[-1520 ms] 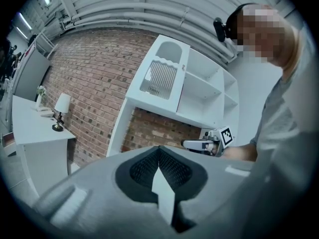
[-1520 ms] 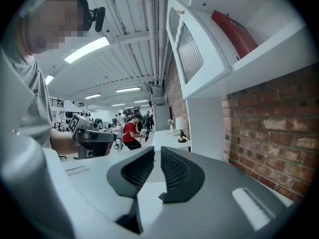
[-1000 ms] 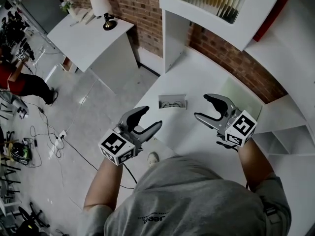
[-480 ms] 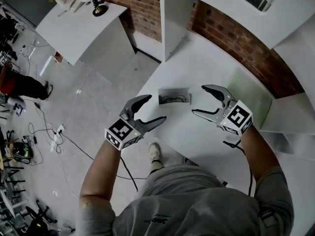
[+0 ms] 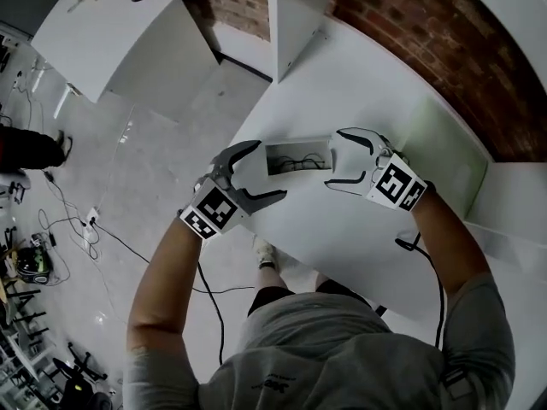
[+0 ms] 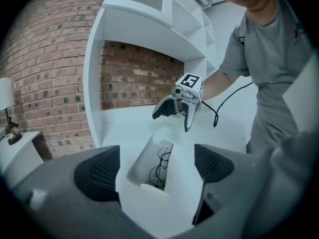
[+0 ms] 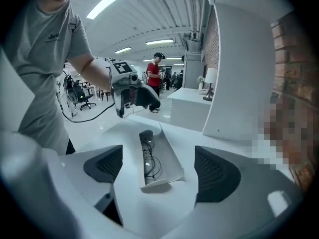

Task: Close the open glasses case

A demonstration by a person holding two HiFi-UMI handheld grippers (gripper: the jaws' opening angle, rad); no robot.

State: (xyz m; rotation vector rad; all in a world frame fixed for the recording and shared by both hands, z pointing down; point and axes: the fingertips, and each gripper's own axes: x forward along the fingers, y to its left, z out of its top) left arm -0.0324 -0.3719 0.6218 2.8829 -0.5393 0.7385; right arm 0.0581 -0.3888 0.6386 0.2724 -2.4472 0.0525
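Note:
The open white glasses case [image 5: 297, 156] lies on the white table [image 5: 359, 229] with dark-rimmed glasses [image 6: 160, 164] in its tray. My left gripper [image 5: 270, 170] stands at the case's left end and my right gripper [image 5: 332, 157] at its right end, facing each other. Both have just been opening their jaws, which now stand wide. In the left gripper view the case [image 6: 152, 169] sits between the dark pads [image 6: 99, 171], untouched. In the right gripper view the case [image 7: 158, 159] also lies between the pads [image 7: 213, 169] with gaps on both sides, its lid tilted up.
A white shelf unit [image 5: 295, 15] rises behind the case against a brick wall [image 5: 427, 24]. A pale green sheet [image 5: 444, 139] lies on the table to the right. The table's front edge runs just below the left gripper. A side table [image 5: 111, 32] stands left.
Both grippers have come down from above the table to the two ends of the case, and their jaws have spread wider. The case has not moved.

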